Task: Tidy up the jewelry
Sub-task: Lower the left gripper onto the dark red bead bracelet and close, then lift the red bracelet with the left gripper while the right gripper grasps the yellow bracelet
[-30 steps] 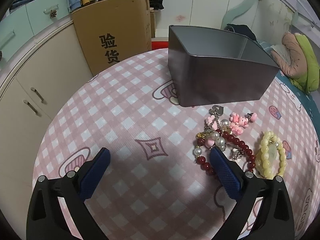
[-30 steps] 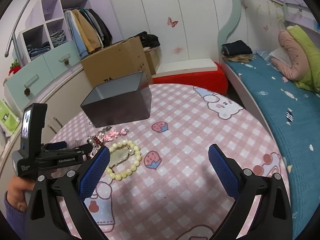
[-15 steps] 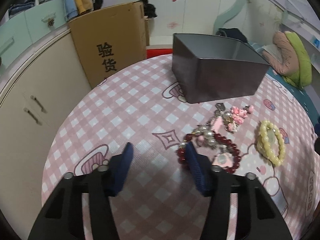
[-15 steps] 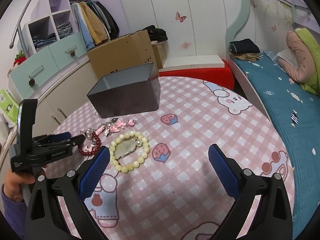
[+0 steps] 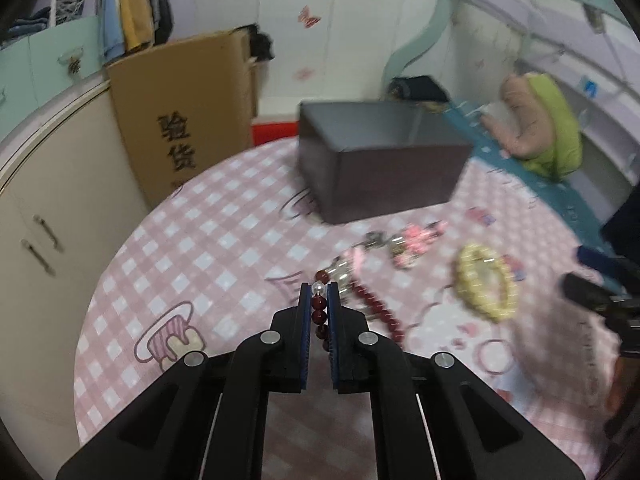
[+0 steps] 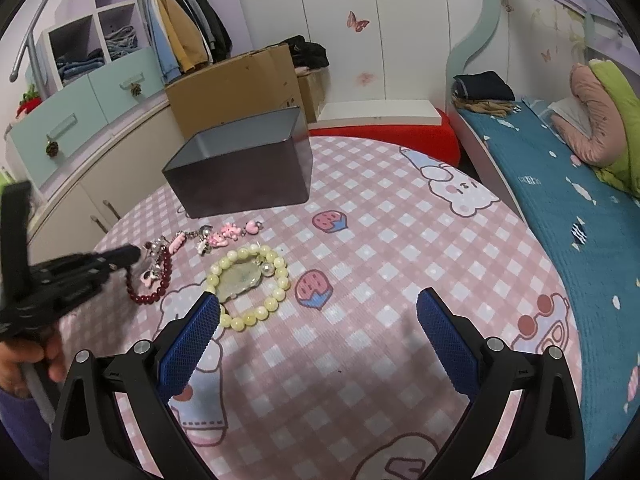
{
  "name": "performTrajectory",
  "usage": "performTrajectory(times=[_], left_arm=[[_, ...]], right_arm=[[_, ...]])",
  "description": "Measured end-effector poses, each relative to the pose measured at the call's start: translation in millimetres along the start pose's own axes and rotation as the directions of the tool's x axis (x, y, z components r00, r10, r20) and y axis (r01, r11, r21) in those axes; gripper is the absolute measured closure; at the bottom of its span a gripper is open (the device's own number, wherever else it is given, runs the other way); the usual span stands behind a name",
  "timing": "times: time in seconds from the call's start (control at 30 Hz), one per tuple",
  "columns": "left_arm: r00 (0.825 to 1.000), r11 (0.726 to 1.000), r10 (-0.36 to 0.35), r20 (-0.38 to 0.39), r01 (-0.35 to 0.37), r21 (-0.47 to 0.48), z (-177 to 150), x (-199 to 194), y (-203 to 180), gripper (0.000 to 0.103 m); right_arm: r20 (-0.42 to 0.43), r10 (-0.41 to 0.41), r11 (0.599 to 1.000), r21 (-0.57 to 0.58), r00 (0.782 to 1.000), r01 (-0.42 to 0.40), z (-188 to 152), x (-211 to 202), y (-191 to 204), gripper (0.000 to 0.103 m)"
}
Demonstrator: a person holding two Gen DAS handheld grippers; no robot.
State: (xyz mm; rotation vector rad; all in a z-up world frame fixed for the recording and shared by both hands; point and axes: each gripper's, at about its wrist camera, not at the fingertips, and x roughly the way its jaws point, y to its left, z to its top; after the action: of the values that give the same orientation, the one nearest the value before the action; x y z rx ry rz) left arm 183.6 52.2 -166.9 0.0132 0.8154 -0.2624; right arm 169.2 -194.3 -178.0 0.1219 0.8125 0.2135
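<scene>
My left gripper (image 5: 320, 292) is shut on a dark red bead bracelet (image 5: 374, 304) with pearl beads and charms; its beads sit between the blue pads, the rest trails right onto the pink checked tablecloth. The bracelet (image 6: 154, 294) and left gripper (image 6: 132, 255) also show in the right wrist view. A yellow bead bracelet (image 5: 482, 282) (image 6: 250, 280) with a pale stone lies to its right. A pink charm chain (image 5: 412, 238) (image 6: 218, 238) lies nearer the dark grey open box (image 5: 380, 164) (image 6: 240, 172). My right gripper (image 6: 318, 314) is open and empty above the cloth, right of the yellow bracelet.
The round table (image 6: 400, 240) has a cardboard carton (image 5: 180, 116) behind its far left edge and cream cabinets (image 5: 48, 208) to the left. A bed with a teal cover (image 6: 560, 184) runs along the right. A red step (image 6: 384, 136) lies beyond the table.
My left gripper has closed from wide open onto the red bead bracelet and risen slightly. My right gripper stays open and has shifted a little toward the jewelry.
</scene>
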Motion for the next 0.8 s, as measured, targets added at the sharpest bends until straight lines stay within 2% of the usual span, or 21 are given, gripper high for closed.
performTrajectory(times=[0.13,0.37,0.6,0.73,0.8], left_arm=[[0.996,0.997,-0.072,0.059,0.071,0.02,4.6,-27.1,-9.5,0.097],[0.971,0.979,-0.199,0.13,0.193,0.06,14.8,-68.3,-23.0,0.097],[0.974,0.985,-0.171,0.152,0.165,0.051,12.8,-74.3,-24.3,0.097],[0.976,0.987,-0.157,0.151,0.152,0.044,7.4,-71.6,-23.0,0.097],[0.976,0.987,-0.157,0.149,0.153,0.037,4.9,-70.5,-21.3,0.097]], right_arm=[[-0.004,-0.005,1.0,-0.004,1.0,0.005,-1.4,0.5,3.0,0.007],[-0.015,-0.004,1.0,0.004,1.0,0.004,-1.8,1.3,2.7,0.007],[-0.036,-0.02,0.998,-0.058,0.999,0.017,9.8,15.0,7.6,0.007],[-0.057,-0.079,0.991,-0.116,0.995,0.072,15.3,30.1,11.4,0.008],[-0.06,-0.084,0.988,-0.131,0.995,0.076,17.4,34.6,12.7,0.013]])
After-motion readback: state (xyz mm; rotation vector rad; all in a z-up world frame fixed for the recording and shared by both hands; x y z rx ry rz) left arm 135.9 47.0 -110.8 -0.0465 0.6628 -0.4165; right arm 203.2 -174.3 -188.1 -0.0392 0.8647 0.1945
